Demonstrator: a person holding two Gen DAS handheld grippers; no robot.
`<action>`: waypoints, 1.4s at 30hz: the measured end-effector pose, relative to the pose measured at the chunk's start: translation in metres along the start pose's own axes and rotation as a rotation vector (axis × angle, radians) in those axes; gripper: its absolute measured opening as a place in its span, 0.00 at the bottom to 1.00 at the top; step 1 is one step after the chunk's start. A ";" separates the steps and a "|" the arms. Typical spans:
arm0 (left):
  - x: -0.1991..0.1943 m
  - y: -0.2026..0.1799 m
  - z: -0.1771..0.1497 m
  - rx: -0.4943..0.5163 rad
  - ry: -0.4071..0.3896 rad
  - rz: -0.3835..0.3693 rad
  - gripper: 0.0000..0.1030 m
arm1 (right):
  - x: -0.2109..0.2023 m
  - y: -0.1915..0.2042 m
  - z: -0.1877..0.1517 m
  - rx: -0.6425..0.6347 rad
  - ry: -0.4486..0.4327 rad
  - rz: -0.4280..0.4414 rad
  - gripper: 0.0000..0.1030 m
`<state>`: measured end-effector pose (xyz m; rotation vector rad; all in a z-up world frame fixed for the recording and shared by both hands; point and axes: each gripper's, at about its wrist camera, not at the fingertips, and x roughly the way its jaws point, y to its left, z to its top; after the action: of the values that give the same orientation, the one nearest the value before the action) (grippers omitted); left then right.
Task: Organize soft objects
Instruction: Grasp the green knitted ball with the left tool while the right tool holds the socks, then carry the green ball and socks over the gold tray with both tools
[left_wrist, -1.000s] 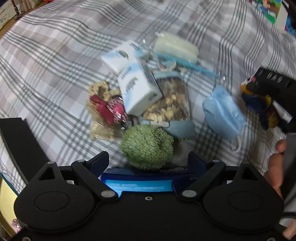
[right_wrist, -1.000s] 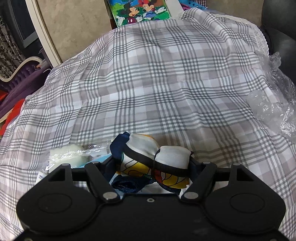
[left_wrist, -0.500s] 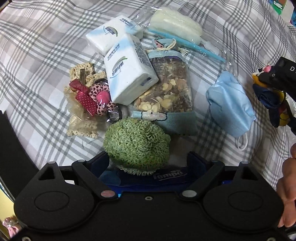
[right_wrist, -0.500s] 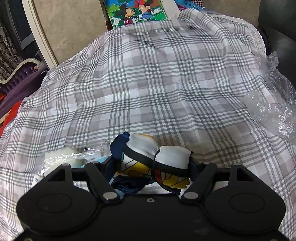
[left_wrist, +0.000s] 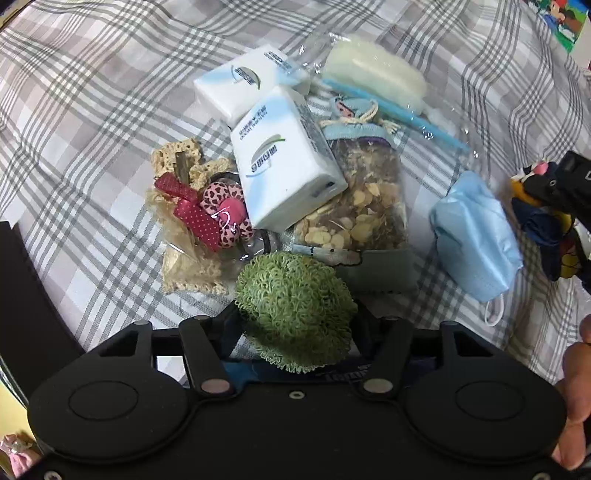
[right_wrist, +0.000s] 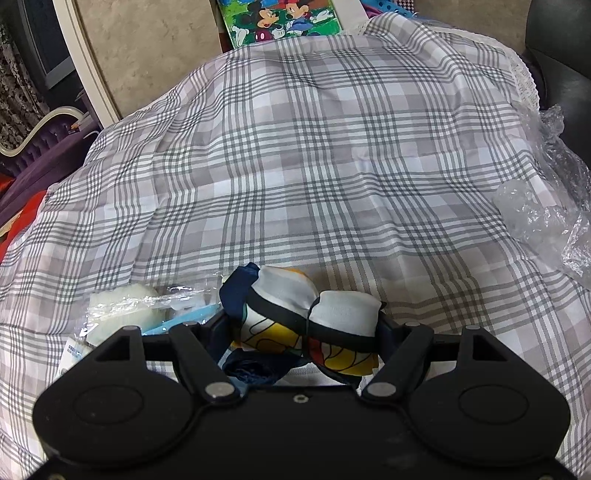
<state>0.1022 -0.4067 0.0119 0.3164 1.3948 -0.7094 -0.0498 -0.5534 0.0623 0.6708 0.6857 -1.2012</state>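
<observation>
From my left gripper (left_wrist: 295, 325), the fingers are closing around a green looped scrubber ball (left_wrist: 295, 314), which sits squeezed between them at the near edge of a pile on the grey plaid cloth (left_wrist: 92, 110). Under the ball lies a dark blue packet (left_wrist: 332, 373); its white lettering is partly hidden and I cannot read it for sure.

A clear pouch with blue knitted trim (left_wrist: 364, 206) holds dried flakes and petals. Leaning on it is a white tissue pack (left_wrist: 286, 173) bearing a green-and-blue swoosh logo and small print too fine to read; a second tissue pack (left_wrist: 243, 83) lies behind and touches it. A clear plastic bag (left_wrist: 373, 74) holds a pale fluffy pad and a light blue stick. To the left, a cellophane wrap (left_wrist: 192, 229) encloses cream lace, a red dotted ribbon and a pink heart-print flower. A folded blue face mask (left_wrist: 472, 240) rests just right of the pouch.

My right gripper (right_wrist: 306, 328) has its fingers at a middling spread, clamped on a rolled printed cloth bundle (right_wrist: 317, 325) in white, navy, yellow and red, just above the cloth. Crumpled clear plastic (right_wrist: 546, 218) lies at the far right edge.
</observation>
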 end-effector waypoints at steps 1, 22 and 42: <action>-0.003 0.000 -0.001 0.000 -0.004 -0.001 0.54 | 0.000 0.001 0.000 -0.004 -0.002 -0.002 0.72; -0.121 0.050 -0.072 -0.070 -0.122 0.008 0.54 | -0.090 0.005 -0.021 -0.215 0.011 0.192 0.72; -0.142 0.137 -0.197 -0.221 -0.058 0.025 0.55 | -0.212 -0.013 -0.117 -0.494 0.160 0.356 0.72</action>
<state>0.0311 -0.1481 0.0867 0.1378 1.3966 -0.5345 -0.1217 -0.3407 0.1523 0.4476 0.9131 -0.6187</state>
